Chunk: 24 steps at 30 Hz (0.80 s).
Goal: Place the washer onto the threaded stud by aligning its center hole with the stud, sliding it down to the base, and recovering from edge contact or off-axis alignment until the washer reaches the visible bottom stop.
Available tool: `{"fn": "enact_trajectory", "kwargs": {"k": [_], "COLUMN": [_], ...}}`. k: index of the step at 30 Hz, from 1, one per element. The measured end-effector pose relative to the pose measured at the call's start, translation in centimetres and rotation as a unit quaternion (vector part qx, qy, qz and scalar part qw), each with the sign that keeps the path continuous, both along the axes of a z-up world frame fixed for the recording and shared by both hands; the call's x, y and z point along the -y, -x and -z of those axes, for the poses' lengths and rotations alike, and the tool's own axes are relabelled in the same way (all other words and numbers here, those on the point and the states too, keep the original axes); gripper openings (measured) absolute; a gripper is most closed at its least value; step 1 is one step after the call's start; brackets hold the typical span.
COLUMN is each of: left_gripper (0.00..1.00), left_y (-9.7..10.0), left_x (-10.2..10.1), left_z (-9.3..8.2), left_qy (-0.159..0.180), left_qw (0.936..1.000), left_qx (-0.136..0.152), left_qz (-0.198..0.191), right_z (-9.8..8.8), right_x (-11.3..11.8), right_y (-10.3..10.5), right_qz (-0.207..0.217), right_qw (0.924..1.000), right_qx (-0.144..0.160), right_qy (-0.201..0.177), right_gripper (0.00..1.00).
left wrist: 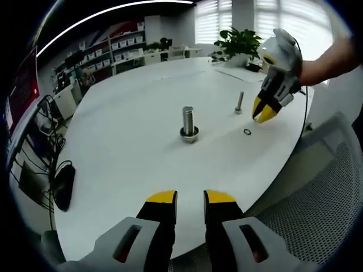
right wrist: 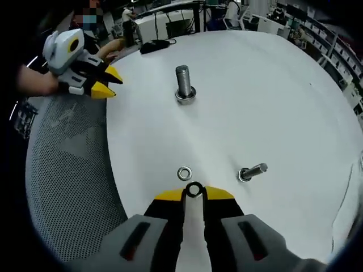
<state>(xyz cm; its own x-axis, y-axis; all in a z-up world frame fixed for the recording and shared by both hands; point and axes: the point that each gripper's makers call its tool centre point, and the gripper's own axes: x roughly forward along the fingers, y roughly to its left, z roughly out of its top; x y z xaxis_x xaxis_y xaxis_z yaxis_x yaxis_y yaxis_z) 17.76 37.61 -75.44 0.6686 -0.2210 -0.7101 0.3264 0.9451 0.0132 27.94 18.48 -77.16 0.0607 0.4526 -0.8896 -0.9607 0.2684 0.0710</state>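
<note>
Two threaded fasteners stand on the round white worktop (right wrist: 272, 102). The large threaded stud (right wrist: 183, 82) rises upright from a wide collar at its base, near the middle of the worktop, and a smaller bolt (right wrist: 252, 171) stands upright well apart from it; in the right gripper view the fisheye makes that bolt look tilted.

I count two small rings. One washer (right wrist: 194, 190), a dark thin ring with an open centre hole, is pinched between the yellow tips of the right tool (right wrist: 194, 194), whose jaws are drawn nearly together on its edges. It is held low, close over the worktop and far from the stud. A second washer (right wrist: 184, 173), pale and shiny, lies flat on the worktop just beyond those tips, near the smaller bolt. In the left gripper view one dark ring (left wrist: 247, 132) shows below the right tool; which of the two it is, I cannot tell.

The left tool (left wrist: 190, 198) hangs off the worktop's edge with its two yellow tips apart and nothing between them. A mesh chair (right wrist: 68, 158) sits beside the worktop.
</note>
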Motion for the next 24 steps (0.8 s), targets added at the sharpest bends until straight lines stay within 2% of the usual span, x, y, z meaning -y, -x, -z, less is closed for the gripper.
{"fn": "enact_trajectory", "kwargs": {"k": [12, 16, 24], "left_gripper": [0.16, 0.16, 0.16], "left_y": [0.1, 0.1, 0.0], "left_x": [0.1, 0.1, -0.1], "left_z": [0.2, 0.1, -0.1], "left_qy": [0.0, -0.001, -0.005], "left_qw": [1.0, 1.0, 1.0], "left_qx": [-0.003, -0.002, 0.004], "left_qz": [0.004, 0.003, 0.002], "right_z": [-2.0, -3.0, -3.7], "right_x": [1.1, 0.9, 1.1], "right_y": [-2.1, -2.9, -4.3], "right_qz": [0.028, 0.023, 0.025], "right_qw": [0.9995, 0.9992, 0.9988], "right_qx": [0.016, 0.03, 0.042], "right_qy": [-0.006, -0.009, -0.008], "right_gripper": [0.14, 0.14, 0.14]}}
